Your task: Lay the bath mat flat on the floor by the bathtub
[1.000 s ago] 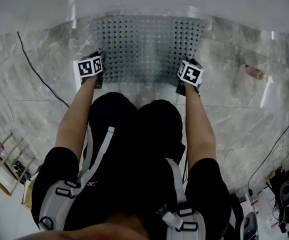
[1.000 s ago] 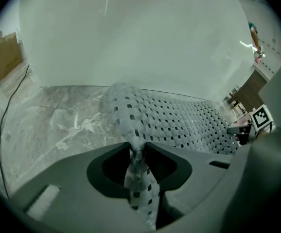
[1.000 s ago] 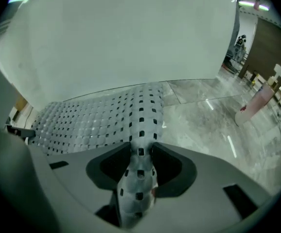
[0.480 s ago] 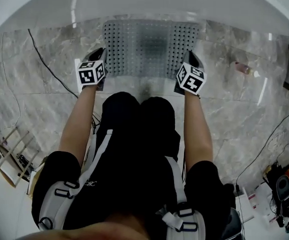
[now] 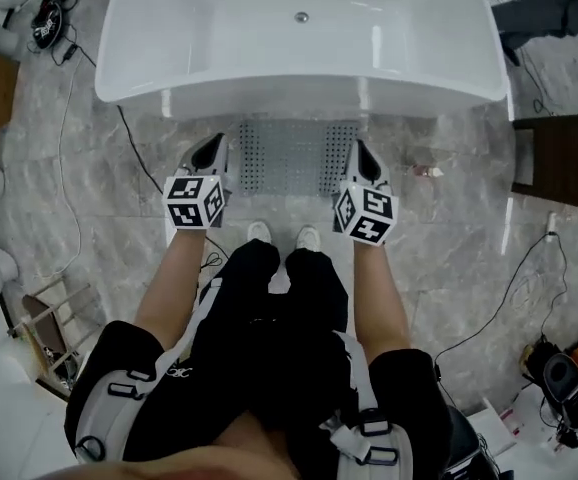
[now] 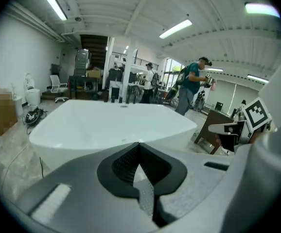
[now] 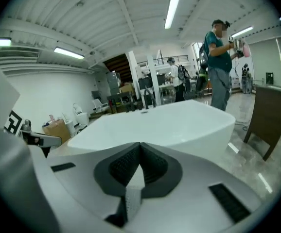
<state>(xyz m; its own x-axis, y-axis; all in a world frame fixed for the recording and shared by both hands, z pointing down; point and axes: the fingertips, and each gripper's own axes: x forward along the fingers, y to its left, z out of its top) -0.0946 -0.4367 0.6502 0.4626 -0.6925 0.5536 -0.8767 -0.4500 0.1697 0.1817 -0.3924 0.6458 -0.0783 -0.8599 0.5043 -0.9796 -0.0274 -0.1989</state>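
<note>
The grey perforated bath mat (image 5: 291, 156) lies flat on the marble floor, right against the white bathtub (image 5: 299, 48). My left gripper (image 5: 212, 148) hovers above the mat's left edge and my right gripper (image 5: 362, 152) above its right edge, both raised off the floor. In the left gripper view the jaws (image 6: 139, 144) meet at the tips with nothing held, and the tub (image 6: 111, 125) fills the scene ahead. The right gripper (image 7: 140, 145) is likewise shut and empty, facing the tub (image 7: 169, 123). A sliver of dotted mat shows behind each pair of tips.
A black cable (image 5: 64, 168) runs along the floor at the left. A small pink bottle (image 5: 427, 171) lies right of the mat, near a dark wooden cabinet (image 5: 559, 158). A wooden rack (image 5: 44, 318) stands at lower left. People (image 7: 220, 67) stand far behind the tub.
The head camera has risen well above the floor. Both grippers have lifted off the mat's near corners and their jaws have closed. The mat stays flat by the tub.
</note>
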